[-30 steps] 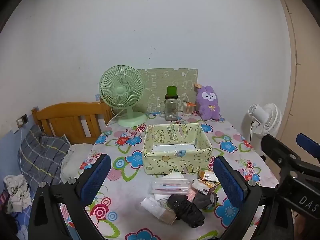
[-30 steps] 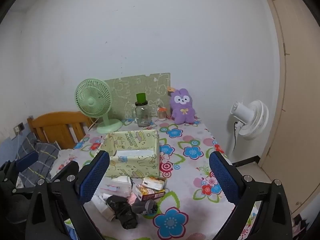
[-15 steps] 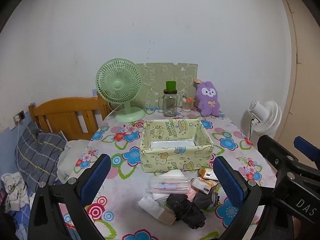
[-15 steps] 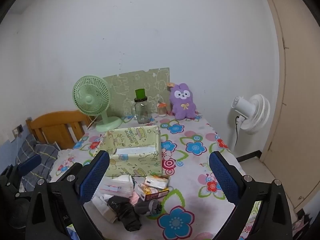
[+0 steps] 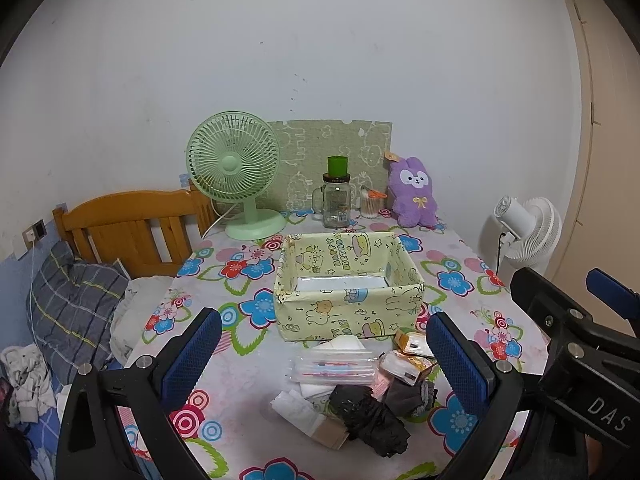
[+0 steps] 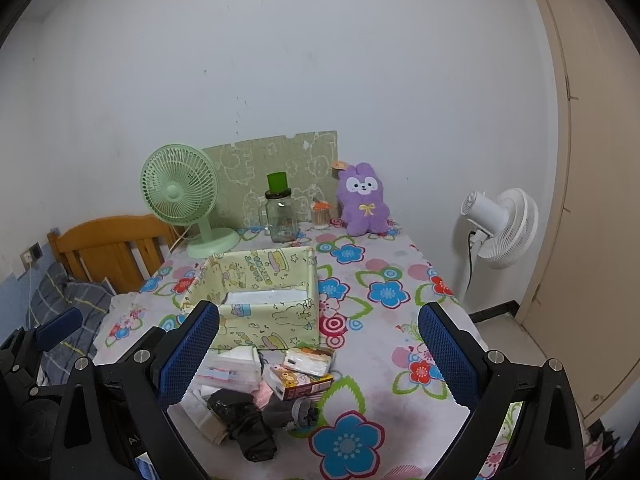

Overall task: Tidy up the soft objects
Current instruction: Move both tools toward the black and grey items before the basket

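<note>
With both the left gripper (image 5: 324,360) and right gripper (image 6: 318,354) spread wide and empty above the near pile (image 5: 356,392), a grab risks pinching several tangled items instead of one for the box (image 5: 348,280).

Both handheld tools share one build. The left gripper (image 5: 322,354) has matte black angular arms that widen toward the camera, each ending in a long finger faced with a blue pad (image 5: 192,354) of fine cross-hatched texture. A round silver screw sits on each arm just behind the pad, with a second one farther back on the left arm. The right gripper (image 6: 318,354) looks the same: black frame, blue textured pads (image 6: 448,354), silver screw heads on top of the arms. Seen from the left wrist camera, the right tool's black body carries white letters reading "DAS" and further silver screws, with a blue pad edge at its tip.
</note>
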{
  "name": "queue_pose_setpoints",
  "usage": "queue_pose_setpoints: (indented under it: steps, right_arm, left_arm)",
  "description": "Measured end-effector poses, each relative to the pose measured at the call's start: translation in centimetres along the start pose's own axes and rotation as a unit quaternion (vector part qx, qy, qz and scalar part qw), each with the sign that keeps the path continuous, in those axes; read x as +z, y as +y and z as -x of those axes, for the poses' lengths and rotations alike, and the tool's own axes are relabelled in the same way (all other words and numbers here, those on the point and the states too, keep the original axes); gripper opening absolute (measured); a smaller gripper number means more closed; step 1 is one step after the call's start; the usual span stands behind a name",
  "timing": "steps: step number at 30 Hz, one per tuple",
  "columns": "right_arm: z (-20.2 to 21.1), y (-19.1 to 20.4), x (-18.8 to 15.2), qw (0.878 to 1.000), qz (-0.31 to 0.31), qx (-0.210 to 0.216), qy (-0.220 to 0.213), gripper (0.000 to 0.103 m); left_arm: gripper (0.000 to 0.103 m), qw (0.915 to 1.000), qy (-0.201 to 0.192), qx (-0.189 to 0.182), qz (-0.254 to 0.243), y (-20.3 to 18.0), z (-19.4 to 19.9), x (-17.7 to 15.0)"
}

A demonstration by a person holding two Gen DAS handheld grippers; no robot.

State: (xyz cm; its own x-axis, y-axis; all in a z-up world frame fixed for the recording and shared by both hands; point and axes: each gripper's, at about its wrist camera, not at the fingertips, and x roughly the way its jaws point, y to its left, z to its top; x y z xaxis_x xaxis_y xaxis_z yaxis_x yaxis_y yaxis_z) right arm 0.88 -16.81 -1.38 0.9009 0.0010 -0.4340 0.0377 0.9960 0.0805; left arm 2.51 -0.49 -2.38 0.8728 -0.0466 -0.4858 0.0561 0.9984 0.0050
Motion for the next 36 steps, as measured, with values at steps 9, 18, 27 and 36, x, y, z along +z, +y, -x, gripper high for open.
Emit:
queue_pose_setpoints:
  steps: [9,18,27,36]
  right_arm:
    - [0.1,0.0,0.1,1.0,0.002,-0.003,-0.003,0.101]
    - [-0.4,-0.1,0.1,1.0,-0.002,0.004,0.003,0.101]
    - [-1.0,0.2,0.3,1.0,0.006,0.006,0.009,0.101]
    - [-2.2,0.3,0.2,1.0,0.008,0.01,0.025,0.101]
  left_arm:
    - [0.103,1.0,-0.002,-0.004,-0.002,-0.4,0.2,0.1]
    - [0.103,1.0,0.0,-0.003,-0.005,-0.5,0.2,0.2]
    - [0.103,1.0,0.006,0.001,-0.004,-0.6,-0.4,0.6]
    - [0.103,0.9998,0.021,-0.002,-0.004,-0.6,-1.7,0.5]
